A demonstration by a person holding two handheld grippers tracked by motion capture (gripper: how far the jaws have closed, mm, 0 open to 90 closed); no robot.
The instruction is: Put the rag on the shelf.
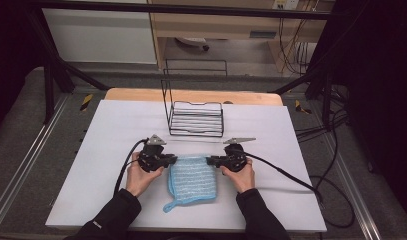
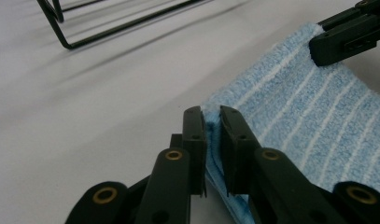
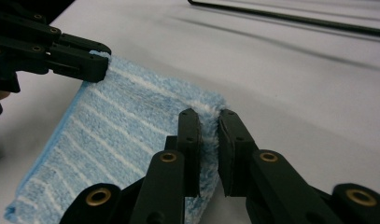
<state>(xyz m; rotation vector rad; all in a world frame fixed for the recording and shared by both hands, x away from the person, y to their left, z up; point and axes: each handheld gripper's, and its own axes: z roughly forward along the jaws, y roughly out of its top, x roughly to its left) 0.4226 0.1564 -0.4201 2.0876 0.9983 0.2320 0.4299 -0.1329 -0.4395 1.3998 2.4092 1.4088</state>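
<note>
A blue striped cloth (image 1: 192, 180) lies folded on the white table sheet (image 1: 111, 150), a hanging loop at its near left corner. My left gripper (image 1: 175, 160) pinches the cloth's far left corner; in the left gripper view its jaws are shut on the cloth (image 2: 290, 121) at the left gripper (image 2: 213, 114). My right gripper (image 1: 209, 160) pinches the far right corner; in the right gripper view the right gripper (image 3: 209, 116) is shut on the cloth (image 3: 117, 126). Each gripper view also shows the other gripper clamped on the opposite corner, the right gripper (image 2: 318, 53) and the left gripper (image 3: 101, 60).
A black wire rack (image 1: 196, 117) stands just behind the cloth, near the table's far middle. Black cables (image 1: 291, 177) trail from both grippers across the sheet. Metal frame rails run along both sides of the table.
</note>
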